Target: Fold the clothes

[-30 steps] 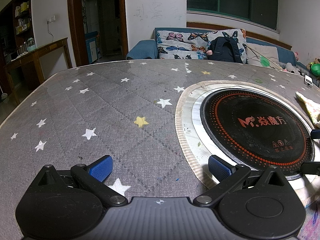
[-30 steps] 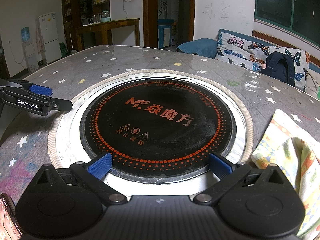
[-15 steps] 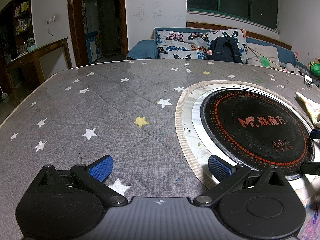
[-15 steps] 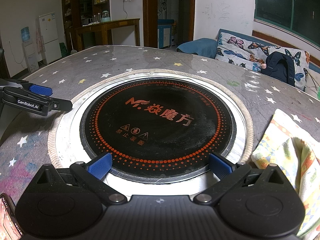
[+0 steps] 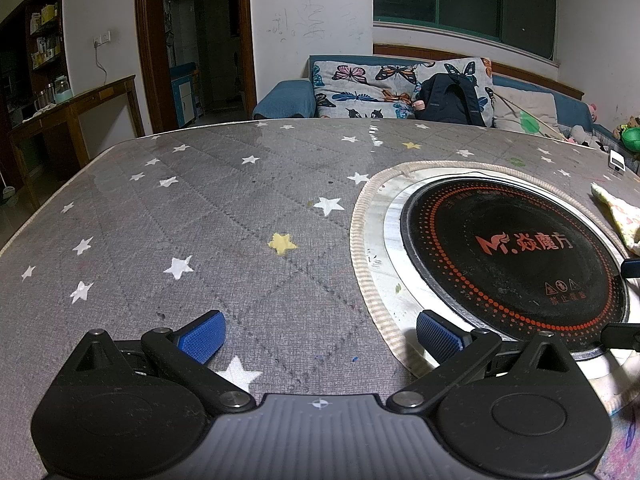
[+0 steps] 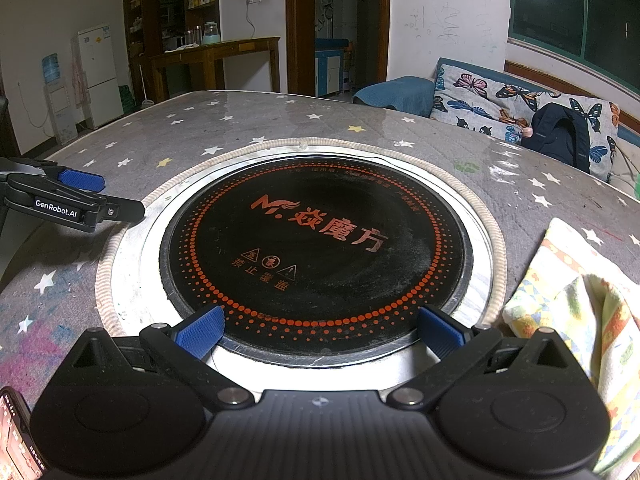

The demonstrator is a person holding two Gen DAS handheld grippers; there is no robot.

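Note:
A light patterned garment (image 6: 576, 300) lies bunched on the grey star-print table at the right, its far corner also showing in the left wrist view as the garment (image 5: 618, 216). My right gripper (image 6: 320, 330) is open over the near rim of the round black cooktop (image 6: 316, 252), with the garment just right of its right finger. My left gripper (image 5: 320, 334) is open above the table cloth, left of the cooktop (image 5: 508, 260), holding nothing. From the right wrist view, the left gripper (image 6: 92, 196) shows at the far left.
The cooktop's metal ring and braided trim (image 5: 360, 240) sit flush in the table (image 5: 200, 220). A phone (image 6: 16, 440) shows at the lower left corner. Beyond the table stand a sofa with butterfly cushions (image 5: 380, 88), a black backpack (image 5: 452, 98) and a wooden side table (image 5: 72, 112).

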